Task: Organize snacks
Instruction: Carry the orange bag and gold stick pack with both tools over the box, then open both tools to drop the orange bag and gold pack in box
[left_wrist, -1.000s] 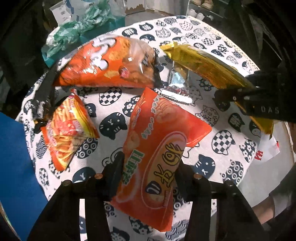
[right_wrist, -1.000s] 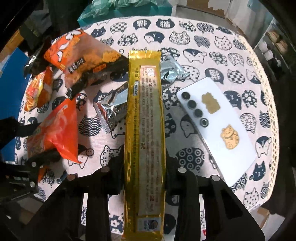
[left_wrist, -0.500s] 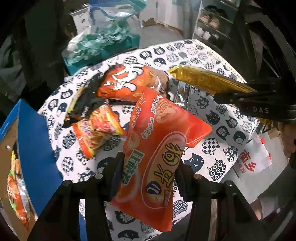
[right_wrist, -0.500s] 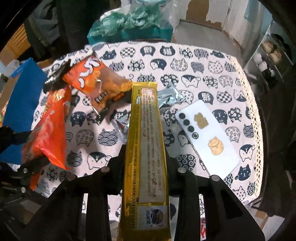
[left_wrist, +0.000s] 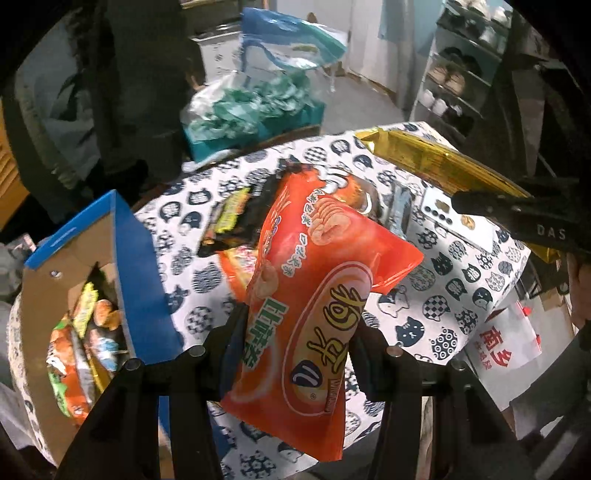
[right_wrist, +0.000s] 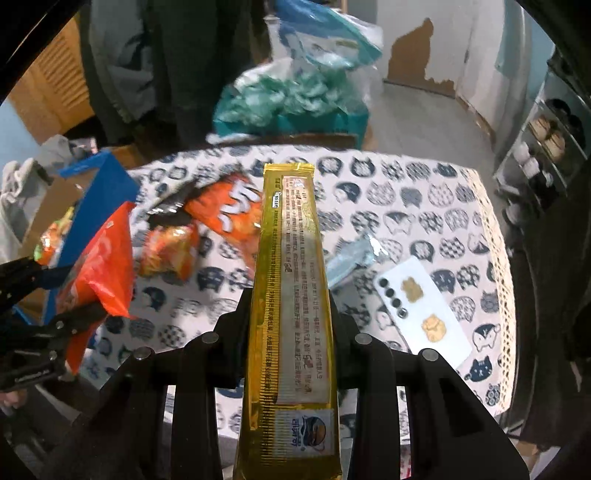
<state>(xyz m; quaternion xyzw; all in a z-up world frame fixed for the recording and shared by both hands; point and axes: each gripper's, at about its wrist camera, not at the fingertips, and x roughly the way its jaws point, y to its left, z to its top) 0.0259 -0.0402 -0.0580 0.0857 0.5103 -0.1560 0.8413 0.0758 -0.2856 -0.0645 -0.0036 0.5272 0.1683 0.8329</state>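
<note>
Now, notes from left to right. Off the table's left edge stands the blue box (left_wrist: 140, 266), open at the top, with several snack packets already inside. Our left gripper (left_wrist: 295, 332) pinches the orange chip bag (left_wrist: 314, 314) across its lower half and holds it in the air above the table's left side, clear of the cloth (left_wrist: 436, 314). Behind it, near the middle of the table, lie an orange puffed-snack bag (right_wrist: 225, 214), a small orange packet (right_wrist: 168, 254) and a dark wrapper, all untidied. Our right gripper (right_wrist: 291, 314) is pressed tight on the long gold packet (right_wrist: 291, 277), which points away over the table's centre, also off the cloth. Toward the right edge a silver wrapper (right_wrist: 352, 258) and a white phone (right_wrist: 421, 310) lie flat.

We judge the step in hand to be the carry: both packets lifted, neither stowed. Next we would need to swing each over the box's open top, chip bag first since it is nearer, lower it past the blue wall and release.
</note>
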